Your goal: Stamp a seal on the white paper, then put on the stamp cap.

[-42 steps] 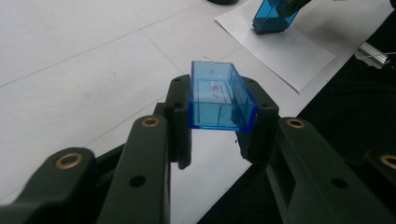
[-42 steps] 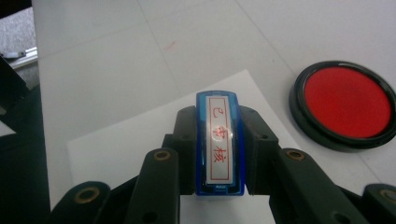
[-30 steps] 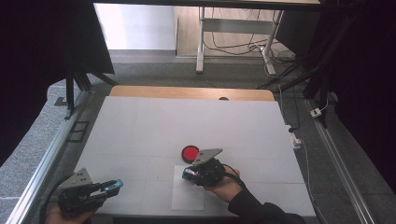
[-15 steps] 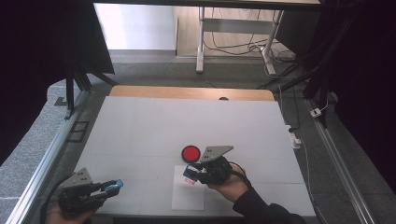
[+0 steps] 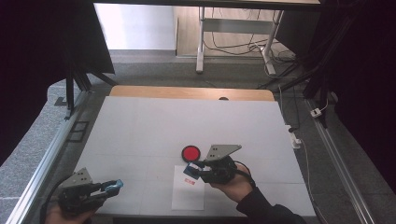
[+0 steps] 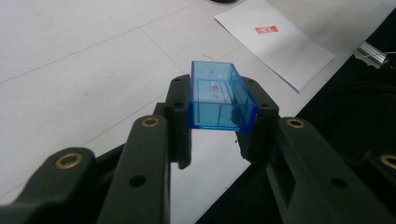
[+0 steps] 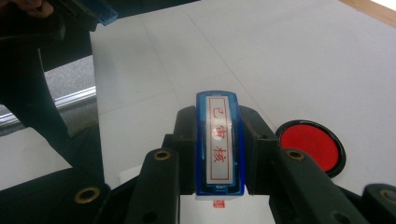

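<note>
We appear to be in a lab recording bay: a white worktop (image 5: 140, 126) framed by aluminium rails (image 5: 42, 161), dark curtains (image 5: 42, 42) around, cables (image 5: 243, 46) across the floor.

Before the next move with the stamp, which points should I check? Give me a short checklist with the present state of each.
1. Right claw shut on the blue rectangular plastic stamp: ok.
2. Left claw shut on the clear blue plastic stamp cap: ok.
3. Red imprint present on the white paper sheet: ok.
4. Stamp lifted off the sheet: ok, in the right gripper view the imprint shows below the stamp.
5. Round red ink pad uncovered beside the sheet: ok.
6. Imprint sharp and complete: cannot tell.
</note>
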